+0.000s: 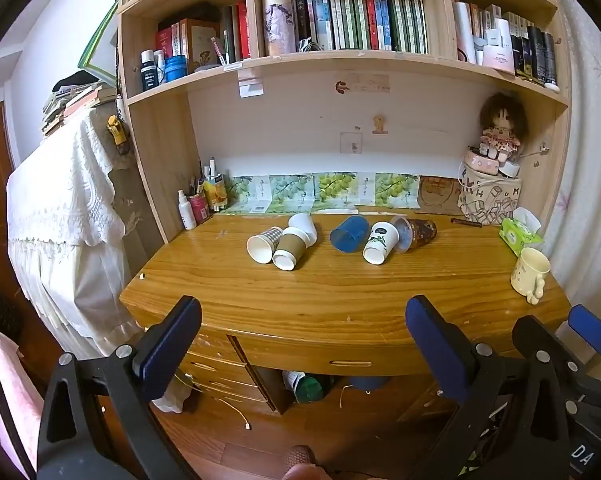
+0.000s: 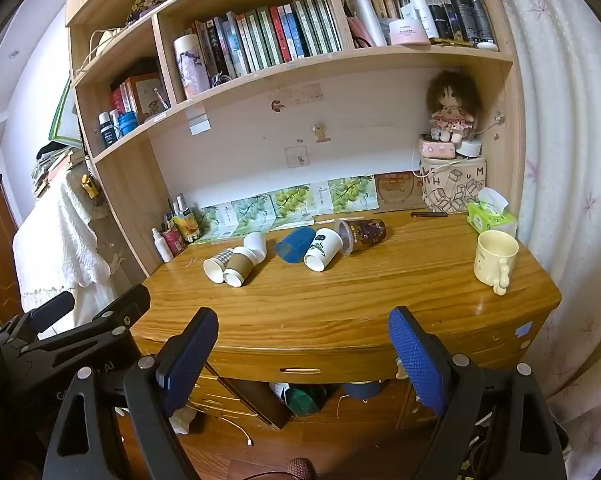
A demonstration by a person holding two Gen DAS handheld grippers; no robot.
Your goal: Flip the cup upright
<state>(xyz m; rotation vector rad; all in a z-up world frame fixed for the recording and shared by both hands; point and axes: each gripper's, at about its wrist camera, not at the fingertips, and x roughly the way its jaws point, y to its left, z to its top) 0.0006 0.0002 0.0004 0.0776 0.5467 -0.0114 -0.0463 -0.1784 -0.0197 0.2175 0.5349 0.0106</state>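
Holdings: my left gripper point(image 1: 302, 332) and right gripper point(image 2: 302, 344), both spread wide, nothing between the pads, both held back off the near edge of the desk point(image 1: 340, 288). Task items, all lying on their sides mid-desk, well apart from me: checked paper cup point(image 1: 263, 243), brown-sleeved cup point(image 1: 290, 250) touching it, plain white cup point(image 1: 305, 229) behind those; then blue cup point(image 1: 350, 233), leaf-print cup point(image 1: 380, 242) and dark patterned cup point(image 1: 416, 233) with a clear lid, packed close. Hazards, as I judge them: the cups are light and round, so a nudge could roll one off or knock its neighbour; the tight clusters leave little room for a pad beside any one cup; squeezing paper walls hard may crush them. Surroundings: cream mug point(image 2: 494, 258) upright at the right edge, tissue box point(image 2: 490, 216) behind it, bottles point(image 1: 188, 210) at the left rear. Nothing stands between my grippers and the cups.
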